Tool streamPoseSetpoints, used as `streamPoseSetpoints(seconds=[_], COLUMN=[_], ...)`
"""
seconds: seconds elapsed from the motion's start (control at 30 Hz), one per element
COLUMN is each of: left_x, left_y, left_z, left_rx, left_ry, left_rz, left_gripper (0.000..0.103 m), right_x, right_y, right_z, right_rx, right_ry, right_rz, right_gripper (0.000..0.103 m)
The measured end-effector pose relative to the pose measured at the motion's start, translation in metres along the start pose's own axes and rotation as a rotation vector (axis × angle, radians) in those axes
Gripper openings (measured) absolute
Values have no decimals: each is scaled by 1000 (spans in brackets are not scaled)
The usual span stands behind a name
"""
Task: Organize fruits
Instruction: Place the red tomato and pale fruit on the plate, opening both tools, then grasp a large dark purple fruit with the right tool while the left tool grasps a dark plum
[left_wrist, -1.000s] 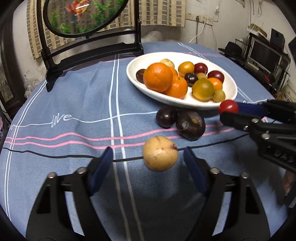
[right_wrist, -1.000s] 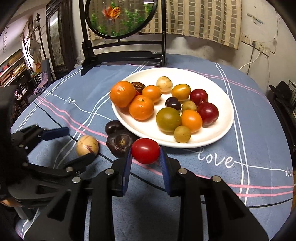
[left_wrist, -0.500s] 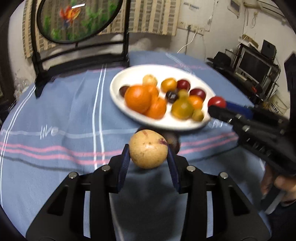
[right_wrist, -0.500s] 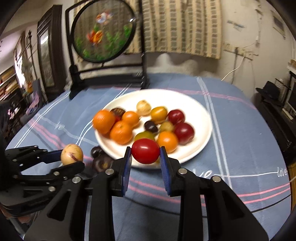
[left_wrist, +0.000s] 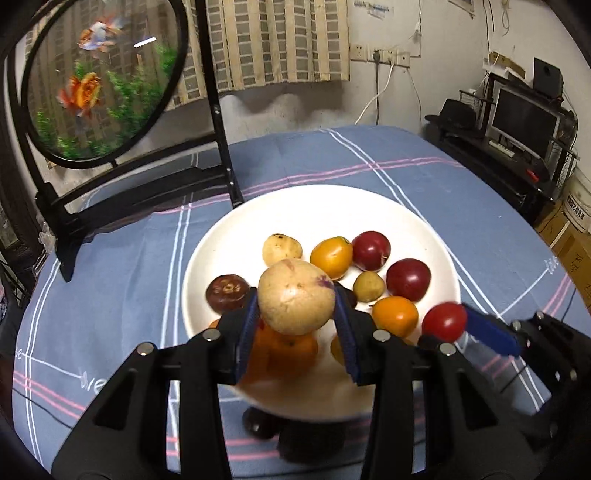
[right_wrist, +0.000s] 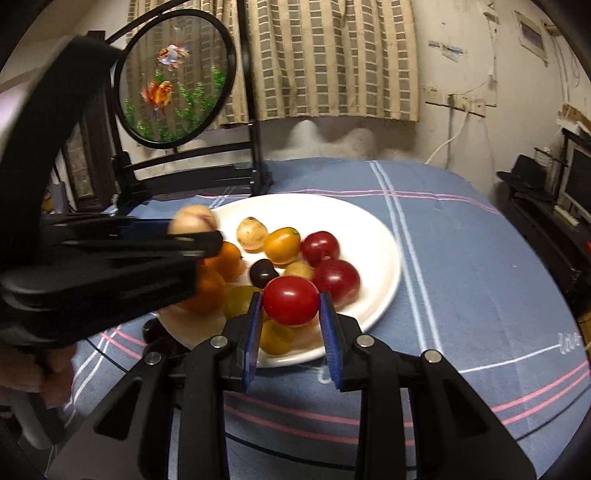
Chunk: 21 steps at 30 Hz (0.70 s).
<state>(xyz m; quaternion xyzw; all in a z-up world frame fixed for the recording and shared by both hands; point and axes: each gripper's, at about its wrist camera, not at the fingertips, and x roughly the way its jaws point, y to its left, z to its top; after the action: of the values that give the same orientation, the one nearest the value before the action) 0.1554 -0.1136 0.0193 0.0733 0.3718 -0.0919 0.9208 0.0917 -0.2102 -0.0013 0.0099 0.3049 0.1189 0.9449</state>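
Both held fruits, yellow fruit (left_wrist: 296, 302) and red tomato (right_wrist: 291, 301), now hang over the plate (left_wrist: 317, 206).

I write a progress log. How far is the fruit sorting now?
Done: about a dozen fruits lie on the white plate. In hand: the left gripper holds a pale yellow fruit, the right gripper a red fruit, both above the plate. Left: two dark fruits on the cloth.
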Motion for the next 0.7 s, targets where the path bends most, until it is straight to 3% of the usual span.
streamPoseSetpoints(seconds=[0.07,0.13,0.2,0.43,0.7], left_x=[9,10,4,-27,-61], left_y=[1,5,8,19,29], left_z=[0,1,1,-3,-39], left_rx=[-15,-51,-74,-101,-122], left_ry=[19,-4,-50,-97,-103], left_rz=[-23,-17,-4,-21,-46], left_gripper=[43,62,70,77,81], right_x=[10,14,10,2,-12], right_y=[0,-3,-3,-6,-7], right_z=[-3,-5,-6,-9,-3], right_rx=[4,19,24,42,47], right_ry=[36,60,44,36,-11], right_rz=[31,29,22,24,12], right_gripper=[43,45,50,51,51])
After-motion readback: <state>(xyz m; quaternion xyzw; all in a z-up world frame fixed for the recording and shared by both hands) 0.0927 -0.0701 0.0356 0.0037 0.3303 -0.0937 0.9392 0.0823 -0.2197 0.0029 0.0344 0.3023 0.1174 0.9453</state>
